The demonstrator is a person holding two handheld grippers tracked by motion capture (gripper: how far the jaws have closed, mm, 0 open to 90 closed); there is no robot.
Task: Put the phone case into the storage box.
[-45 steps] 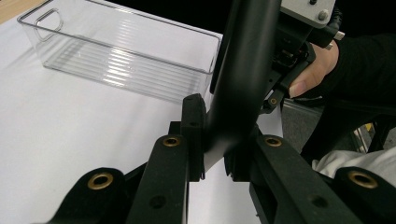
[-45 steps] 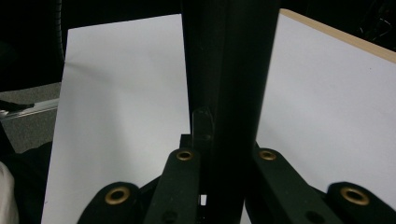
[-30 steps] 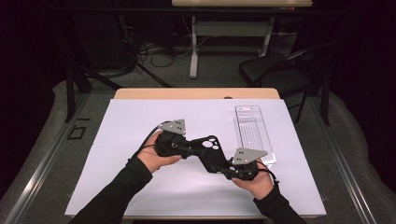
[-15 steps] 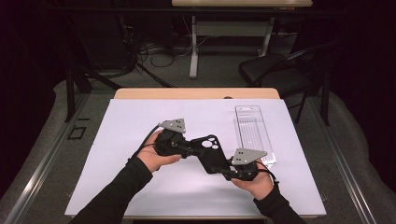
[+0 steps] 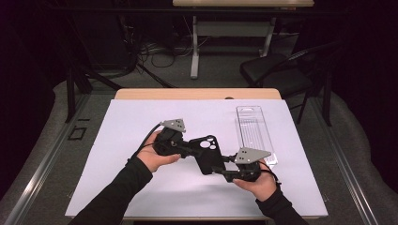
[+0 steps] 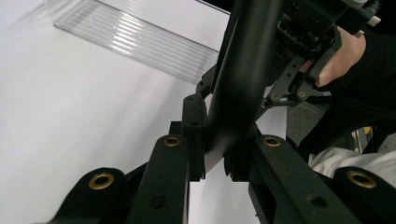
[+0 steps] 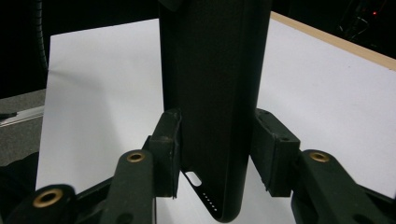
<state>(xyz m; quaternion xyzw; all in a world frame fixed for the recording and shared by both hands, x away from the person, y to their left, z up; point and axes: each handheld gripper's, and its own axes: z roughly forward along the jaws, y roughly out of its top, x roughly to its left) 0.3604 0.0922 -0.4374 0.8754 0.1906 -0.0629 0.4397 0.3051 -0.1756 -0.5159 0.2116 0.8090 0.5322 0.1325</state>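
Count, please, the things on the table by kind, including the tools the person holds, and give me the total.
Black phone case: 1
Clear plastic package: 1
White table mat: 1
Hand-held claws: 2, the left claw and the right claw
Total: 5

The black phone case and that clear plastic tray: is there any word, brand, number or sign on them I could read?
None can be read.
Phone case: plain black, with a camera cutout and small port holes, no lettering in any view.
Clear plastic tray: ribbed and see-through; a faint embossed mark in the left gripper view is too blurred to read.
White table cover: blank.
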